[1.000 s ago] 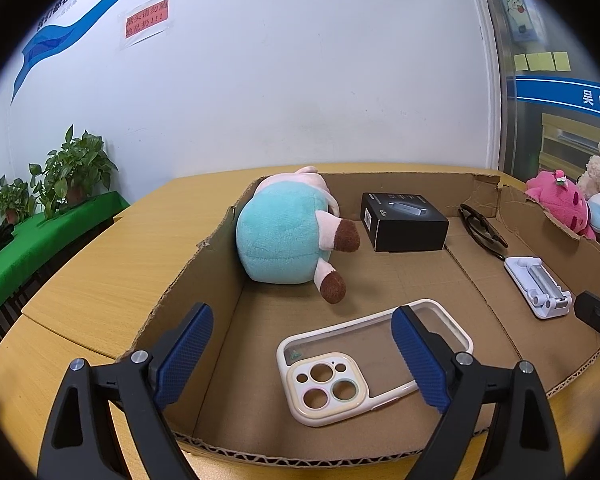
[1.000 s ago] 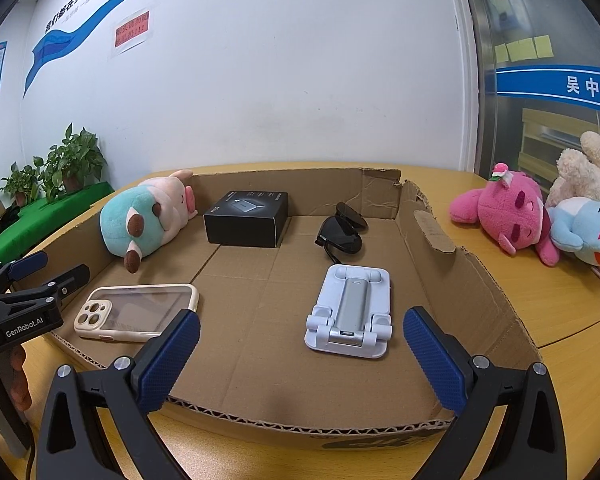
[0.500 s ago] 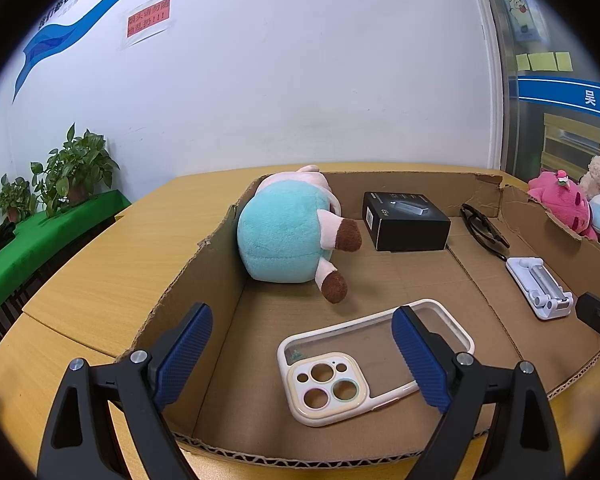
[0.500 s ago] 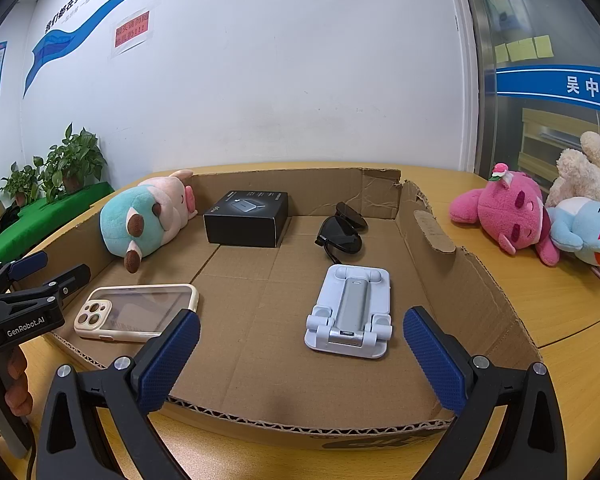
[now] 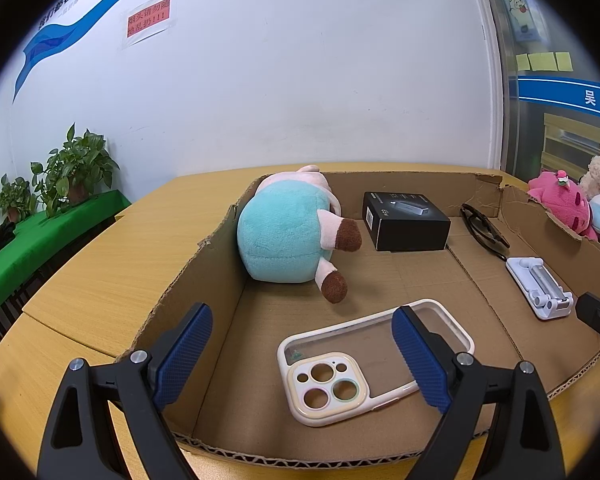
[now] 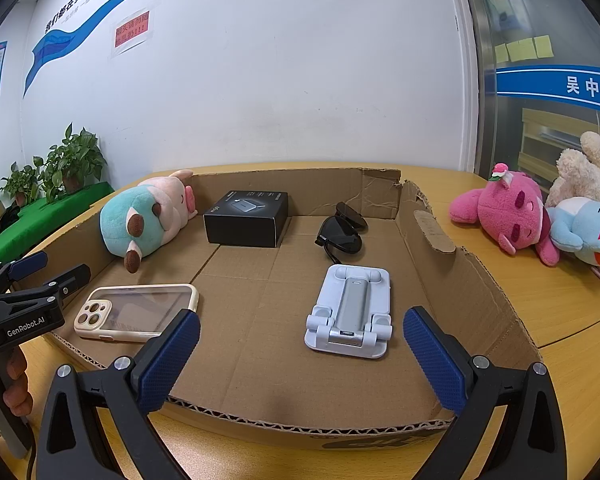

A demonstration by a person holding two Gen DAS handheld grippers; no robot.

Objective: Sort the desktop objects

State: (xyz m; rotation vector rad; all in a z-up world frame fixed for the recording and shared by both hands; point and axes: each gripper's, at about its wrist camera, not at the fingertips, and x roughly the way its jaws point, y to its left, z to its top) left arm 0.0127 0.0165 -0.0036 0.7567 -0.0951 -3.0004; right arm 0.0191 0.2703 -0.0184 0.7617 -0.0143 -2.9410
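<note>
While nothing is yet held, both tools hang at the near edge of the cardboard tray (image 6: 472, 276), which sits on the wooden surface (image 5: 112, 248).

Left hand-held gripper (image 5: 300, 354): jaws wide, empty, hovering over the phone case (image 5: 374, 356).
Right hand-held gripper (image 6: 300, 354): jaws wide, empty, lined up with the phone stand (image 6: 350, 312).
Phone case: nearest on the left of the tray floor, lying flat; I judge it light, thin and slick, so best pinched across its short sides by the raised rim.
Phone stand: near right of the tray; likely stiff plastic and light, easiest taken across its folded body.
Sunglasses (image 6: 342, 232): behind the stand; fragile, better held by the frame than the lenses.
Black box (image 6: 246, 220): mid-back; rigid with flat faces, an easy squeeze.
Plush cow (image 5: 288, 232): far left corner against the wall; soft, will give under the pads.
Right view only: the pink plush (image 6: 508, 212) and its neighbours shown whole outside the tray, and the left tool from the side.
Left view only: the case's cut-out camera holes.
</note>
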